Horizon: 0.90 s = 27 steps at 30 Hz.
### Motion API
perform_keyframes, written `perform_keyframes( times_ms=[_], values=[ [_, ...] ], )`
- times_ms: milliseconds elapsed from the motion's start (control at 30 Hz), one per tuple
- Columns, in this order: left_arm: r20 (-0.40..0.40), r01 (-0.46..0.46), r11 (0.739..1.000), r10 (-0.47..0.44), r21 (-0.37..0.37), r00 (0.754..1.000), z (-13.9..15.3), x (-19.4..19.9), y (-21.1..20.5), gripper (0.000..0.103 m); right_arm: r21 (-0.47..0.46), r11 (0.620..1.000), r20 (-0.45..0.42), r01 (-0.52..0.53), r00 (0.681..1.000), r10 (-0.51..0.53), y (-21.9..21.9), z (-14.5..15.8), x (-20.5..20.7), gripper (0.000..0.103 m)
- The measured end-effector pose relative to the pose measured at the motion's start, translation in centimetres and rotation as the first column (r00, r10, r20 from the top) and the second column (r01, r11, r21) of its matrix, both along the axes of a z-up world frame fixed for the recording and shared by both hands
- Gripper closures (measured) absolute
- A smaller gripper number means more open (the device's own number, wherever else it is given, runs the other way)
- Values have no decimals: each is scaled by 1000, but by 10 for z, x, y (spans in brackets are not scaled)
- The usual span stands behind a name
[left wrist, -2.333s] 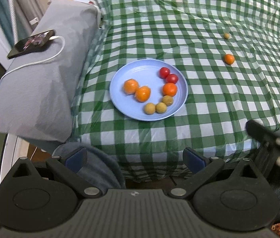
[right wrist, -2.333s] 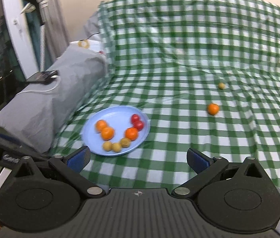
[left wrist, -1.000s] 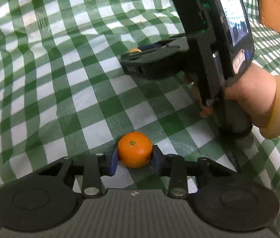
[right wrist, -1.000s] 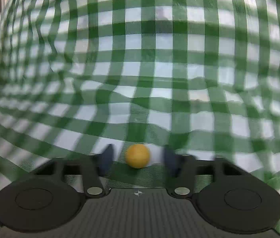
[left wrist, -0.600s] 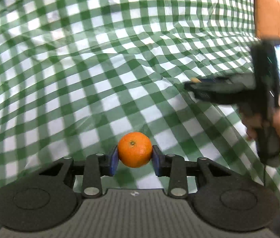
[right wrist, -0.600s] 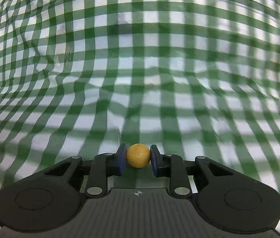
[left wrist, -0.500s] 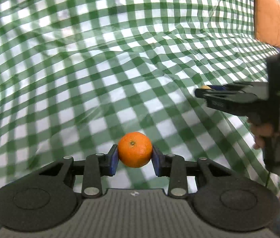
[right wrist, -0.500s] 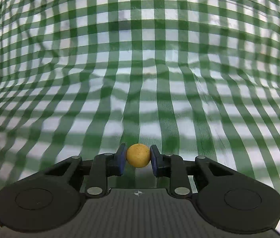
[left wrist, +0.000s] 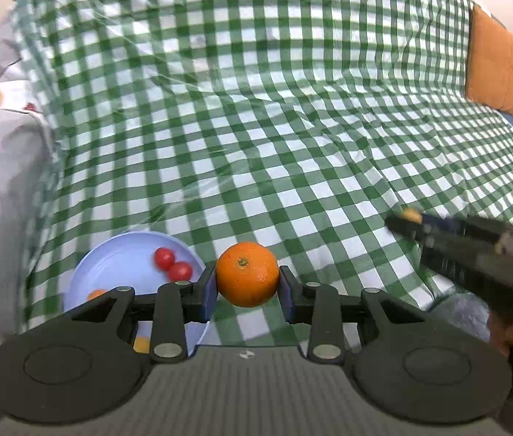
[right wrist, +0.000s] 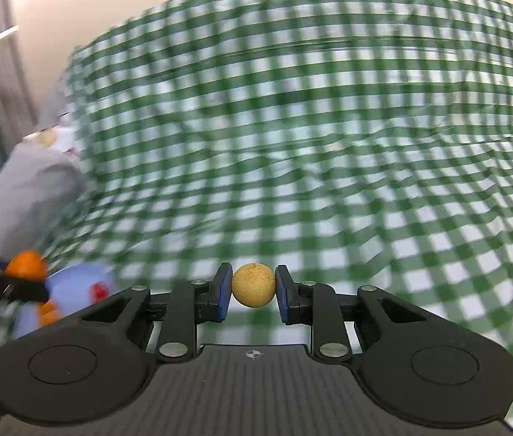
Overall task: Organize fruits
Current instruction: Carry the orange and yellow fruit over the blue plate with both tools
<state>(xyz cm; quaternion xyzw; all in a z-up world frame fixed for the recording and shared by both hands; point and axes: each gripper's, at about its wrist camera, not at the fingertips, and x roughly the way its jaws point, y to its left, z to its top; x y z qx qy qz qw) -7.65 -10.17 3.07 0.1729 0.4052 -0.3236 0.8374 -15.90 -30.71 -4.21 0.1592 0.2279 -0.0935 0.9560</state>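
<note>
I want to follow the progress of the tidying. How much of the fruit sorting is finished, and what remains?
Done: the blue plate already holds two red tomatoes and some orange fruit. In hand: the left claw grips an orange, and the right claw grips a small yellow fruit; both are off the checked cloth. Left: setting these two on the plate. No other loose fruit shows.

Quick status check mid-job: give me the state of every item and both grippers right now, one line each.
Left gripper: jaws shut on the round orange tangerine.
Round orange tangerine: held clear of the cloth, near the plate.
Right gripper: jaws shut on the small round yellow fruit.
Small round yellow fruit: held, off the cloth.
Light blue round plate: on the green checked cloth, holding fruit.
Two red cherry tomatoes: on the plate, touching.
</note>
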Motion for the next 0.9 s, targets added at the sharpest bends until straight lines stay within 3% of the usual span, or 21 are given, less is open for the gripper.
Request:
perform_keyframes(
  times_ms=[200,533,700,900],
  values=[
    [19,-21,999,22,-50,1000,25,-29,45,65,-24,997,-1,-77,997,77,61,30,-43,76],
    [78,-117,989,124,-88,989,68,-64,117,65,-44,991,70,-129,989,132,107,64,-80,76],
    [92,-169,980,179,-107,980,76,-73,138,64,-31,990,122,-138,983,140,122,74,-95,76],
    [61,-212,966,223,-150,973,75,-83,160,64,-78,979,94,-186,977,193,141,79,-107,76]
  ],
)
